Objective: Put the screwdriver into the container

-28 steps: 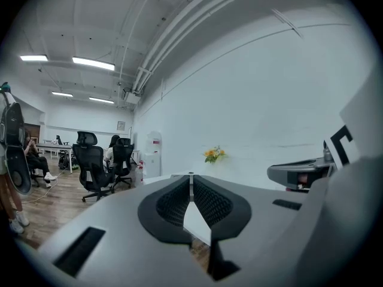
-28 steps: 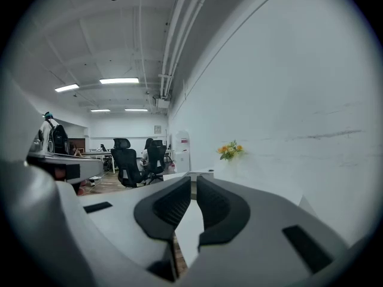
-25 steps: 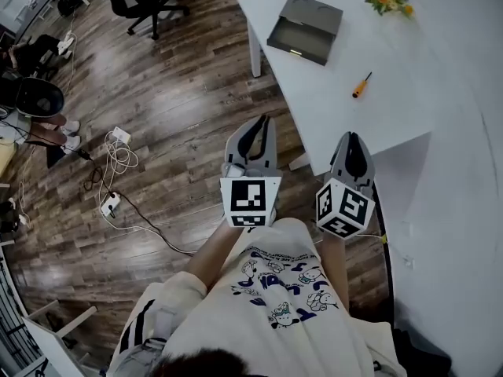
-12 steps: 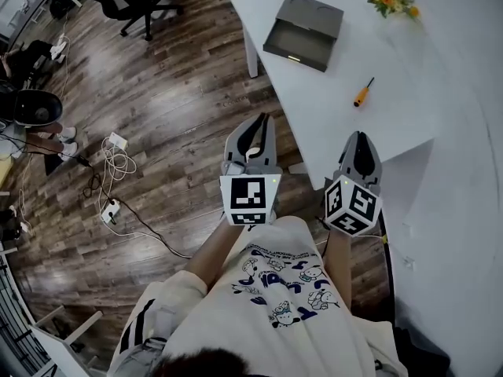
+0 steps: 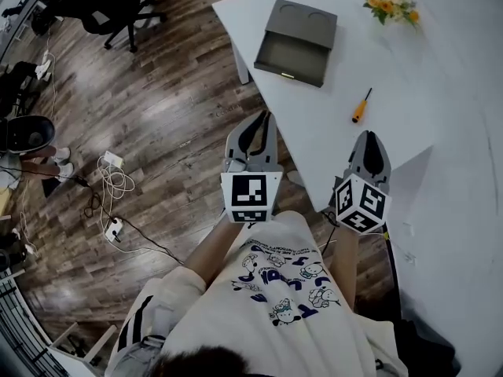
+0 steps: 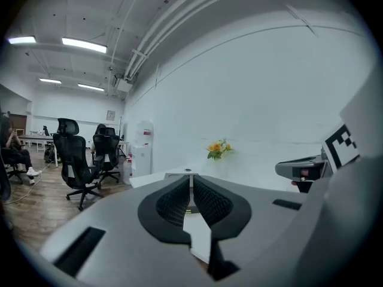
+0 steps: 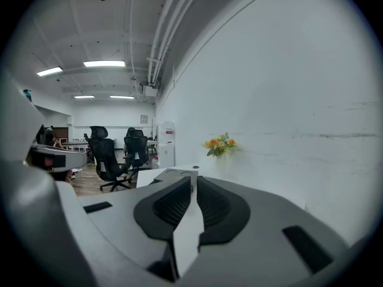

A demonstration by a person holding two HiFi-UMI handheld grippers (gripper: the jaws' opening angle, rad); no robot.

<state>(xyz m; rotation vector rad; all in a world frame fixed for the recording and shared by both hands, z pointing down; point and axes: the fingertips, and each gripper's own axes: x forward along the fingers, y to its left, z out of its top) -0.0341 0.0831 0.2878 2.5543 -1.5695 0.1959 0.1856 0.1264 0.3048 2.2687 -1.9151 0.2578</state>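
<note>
Head view: left tool [image 5: 254,122] and right tool [image 5: 369,137] both closed, empty, short of counter [image 5: 330,151]. Screwdriver [image 5: 361,105] lies loose there, apart from container [image 5: 305,23]. Risk: unopened jaws nudge it and it rolls off.

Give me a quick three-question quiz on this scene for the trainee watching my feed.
1. True or false: the screwdriver already lies inside the container.
2. What is between the jaws of the right gripper?
A. the screwdriver
B. nothing, the jaws are together
C. the container's edge
3. Fill in: the screwdriver's handle is ____.

Key: 1 false, it lies on the table, apart from the container; 2 B; 3 orange.
</note>
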